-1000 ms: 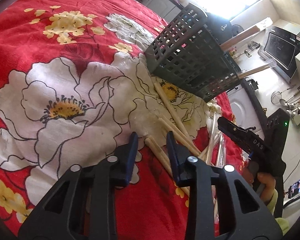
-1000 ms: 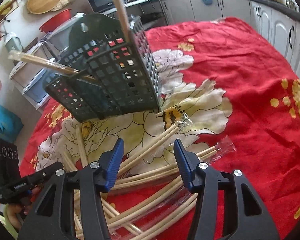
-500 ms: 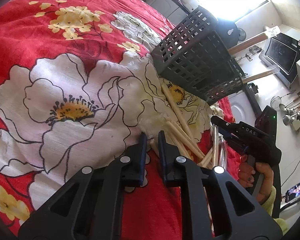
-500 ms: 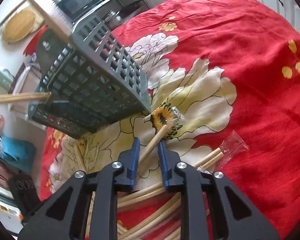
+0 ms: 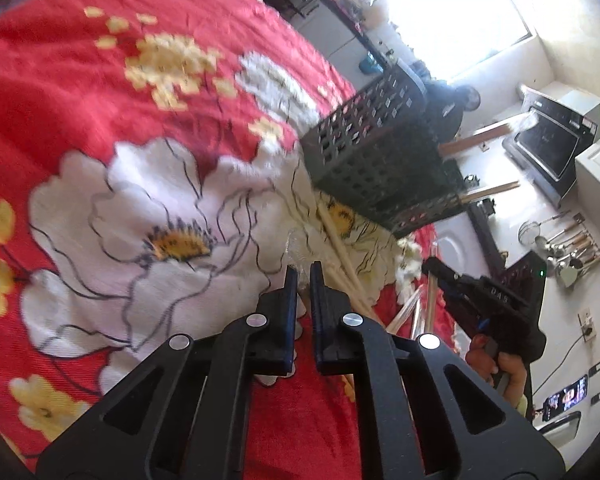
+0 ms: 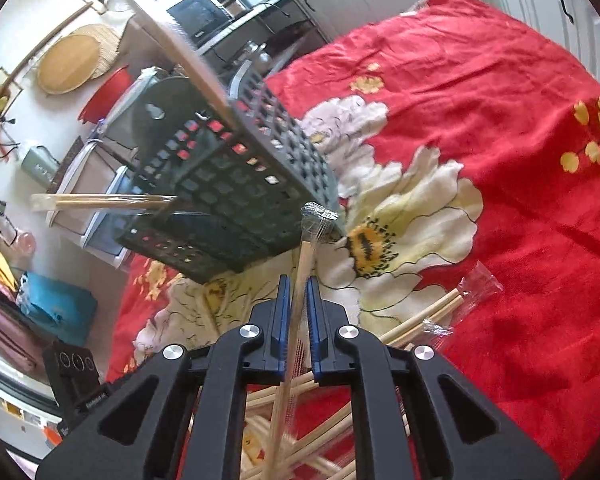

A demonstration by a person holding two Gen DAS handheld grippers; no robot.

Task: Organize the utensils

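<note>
A dark grey perforated basket (image 5: 380, 160) (image 6: 236, 184) stands on the red floral cloth (image 5: 100, 80) (image 6: 500, 120), with wrapped chopsticks (image 5: 476, 138) (image 6: 100, 200) poking out of it. Loose wrapped chopsticks (image 5: 340, 256) (image 6: 420, 320) lie heaped in front of it. My left gripper (image 5: 304, 276) is shut at the heap's edge, and a crinkled clear wrapper end (image 5: 296, 246) sticks out just past its tips. The jaws of my right gripper (image 6: 298, 288) are closing, and their pads press on a wrapped chopstick pair (image 6: 306, 256) that slants up toward the basket. The left wrist view shows that gripper (image 5: 434, 266) in a hand (image 5: 508, 368).
A microwave (image 5: 548, 148) and hanging ladles (image 5: 568, 244) line the counter beyond the cloth's edge. White cabinets (image 6: 540, 0) stand behind the cloth, a round woven tray (image 6: 72, 60) hangs on the wall, and a blue bag (image 6: 56, 308) lies on the floor.
Both grippers went from open to shut. The right one closed on a chopstick pair and tipped it up off the cloth. The left one closed at the heap's edge and shifted slightly.
</note>
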